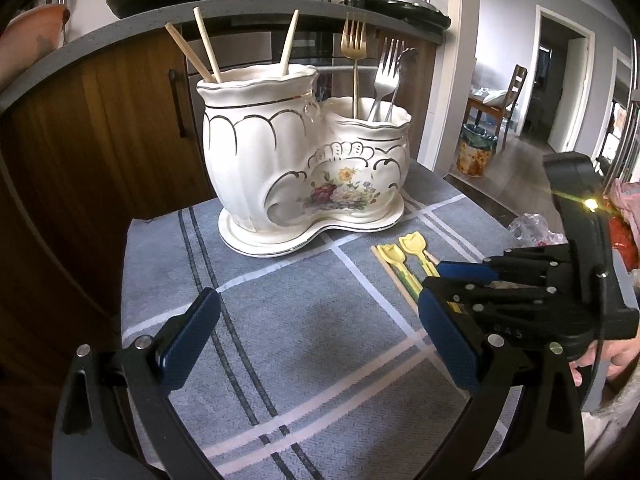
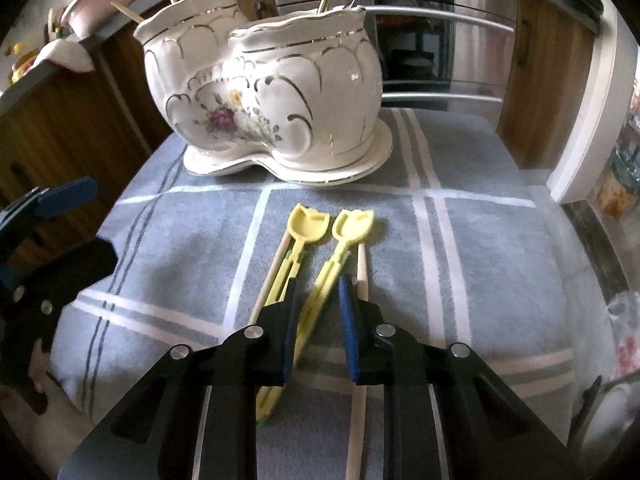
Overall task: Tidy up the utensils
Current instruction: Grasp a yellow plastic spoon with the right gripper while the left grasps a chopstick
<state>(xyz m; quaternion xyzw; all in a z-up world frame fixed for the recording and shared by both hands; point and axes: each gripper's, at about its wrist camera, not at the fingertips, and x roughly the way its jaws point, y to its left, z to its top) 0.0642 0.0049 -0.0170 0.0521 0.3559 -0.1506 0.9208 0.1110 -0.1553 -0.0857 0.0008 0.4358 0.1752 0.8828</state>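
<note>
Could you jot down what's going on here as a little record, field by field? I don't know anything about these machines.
surface: grey checked cloth
holder: white ceramic, two pots joined
tall pot: three wooden sticks
low pot: gold fork, silver fork, one more utensil, type unclear
on cloth: two yellow spoons and wooden chopsticks, lying in front of the holder
left tongs: open, empty, above the cloth
right tongs: partly closed around one spoon's handle; grip not certain
</note>
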